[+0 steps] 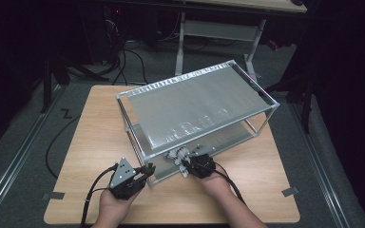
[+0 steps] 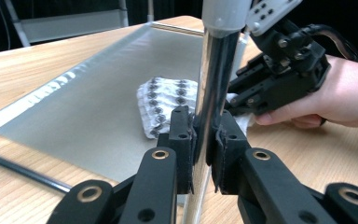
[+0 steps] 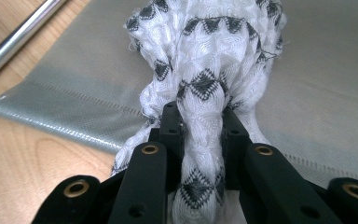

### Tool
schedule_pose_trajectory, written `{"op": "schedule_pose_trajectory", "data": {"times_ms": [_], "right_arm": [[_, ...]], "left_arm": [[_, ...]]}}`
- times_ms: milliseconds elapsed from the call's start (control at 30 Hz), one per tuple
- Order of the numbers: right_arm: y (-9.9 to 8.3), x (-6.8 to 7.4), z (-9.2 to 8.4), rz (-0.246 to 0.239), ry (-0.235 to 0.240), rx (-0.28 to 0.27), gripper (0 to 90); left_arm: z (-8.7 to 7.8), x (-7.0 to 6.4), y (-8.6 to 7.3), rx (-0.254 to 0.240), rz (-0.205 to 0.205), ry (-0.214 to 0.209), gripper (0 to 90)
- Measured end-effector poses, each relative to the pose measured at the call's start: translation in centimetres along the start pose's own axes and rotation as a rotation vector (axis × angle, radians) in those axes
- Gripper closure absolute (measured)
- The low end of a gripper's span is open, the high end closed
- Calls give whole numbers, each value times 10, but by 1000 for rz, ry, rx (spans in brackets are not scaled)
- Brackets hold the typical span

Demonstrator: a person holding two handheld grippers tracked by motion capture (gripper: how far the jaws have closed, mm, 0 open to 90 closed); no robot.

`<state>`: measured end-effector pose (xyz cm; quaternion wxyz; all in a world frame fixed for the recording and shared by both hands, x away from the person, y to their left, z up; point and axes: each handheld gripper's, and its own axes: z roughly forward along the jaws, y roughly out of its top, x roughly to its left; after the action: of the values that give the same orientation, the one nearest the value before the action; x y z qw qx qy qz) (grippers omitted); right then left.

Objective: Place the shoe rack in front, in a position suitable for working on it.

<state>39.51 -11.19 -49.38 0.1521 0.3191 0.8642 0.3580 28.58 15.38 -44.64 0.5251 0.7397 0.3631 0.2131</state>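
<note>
Left tongs (image 2: 204,154) are clamping the rack's metal post (image 2: 214,93) while right tongs (image 3: 200,140) are pinching a patterned cloth (image 3: 205,56) on the lower shelf (image 2: 88,107).

No text, label, brand, number or sign is showing legibly anywhere: nothing readable is appearing on the wooden table (image 1: 90,156), the metal shelf rack (image 1: 197,102), or the patterned cloth (image 3: 205,60).

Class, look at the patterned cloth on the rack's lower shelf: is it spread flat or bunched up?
Bunched up. The cloth is gathered into folds, one end pinched in the right gripper, the rest heaped on the lower shelf.
</note>
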Motion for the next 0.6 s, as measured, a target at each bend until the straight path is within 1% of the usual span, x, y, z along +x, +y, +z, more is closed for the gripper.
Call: {"op": "schedule_pose_trajectory", "data": {"times_ms": [33,67,100,133,167,200,233,267,300,333,367,400,433,467,500,567,600], "right_arm": [[0,1,-1,8,9,2,765],[-1,1,-1,0,11,-3,765],[-1,3,-1,5,17,-10,765],[-2,3,-2,-8,7,-1,765],[-2,4,-2,0,14,-4,765],[-2,4,-2,4,17,-4,765],[-2,4,-3,6,17,-3,765],[-2,5,-2,2,17,-12,765],[-3,4,-3,-22,-2,-3,765],[-3,6,-4,-7,10,-10,765],[-4,6,-5,-13,10,-7,765],[-4,8,-6,-2,19,-5,765],[-5,9,-7,-7,21,-6,765],[-6,9,-8,-14,17,3,764],[-6,10,-9,-6,23,4,763],[-7,9,-10,-31,2,8,759],[-7,11,-11,-13,10,7,755]], "left_arm": [[0,1,0,-3,-3,2,803],[-1,1,0,-1,-1,5,803],[-1,2,0,-3,-6,5,803],[-1,3,-1,-3,-6,7,803],[-2,3,-1,-2,-7,10,803],[1,0,-1,-34,-63,7,803],[-2,4,-1,-4,-13,16,802],[-2,4,-1,-4,-12,19,802],[-2,3,-1,-4,-12,28,798],[-3,3,-1,-5,-16,34,786],[-4,3,-2,-4,-24,31,789],[-2,-1,-3,-42,-74,30,797],[-2,-2,-3,-47,-79,33,800],[-6,2,-3,-1,-19,37,801],[-6,1,-3,2,-23,31,802],[-7,-1,-3,6,-21,20,802],[-7,-2,-3,7,-16,15,802]]}}
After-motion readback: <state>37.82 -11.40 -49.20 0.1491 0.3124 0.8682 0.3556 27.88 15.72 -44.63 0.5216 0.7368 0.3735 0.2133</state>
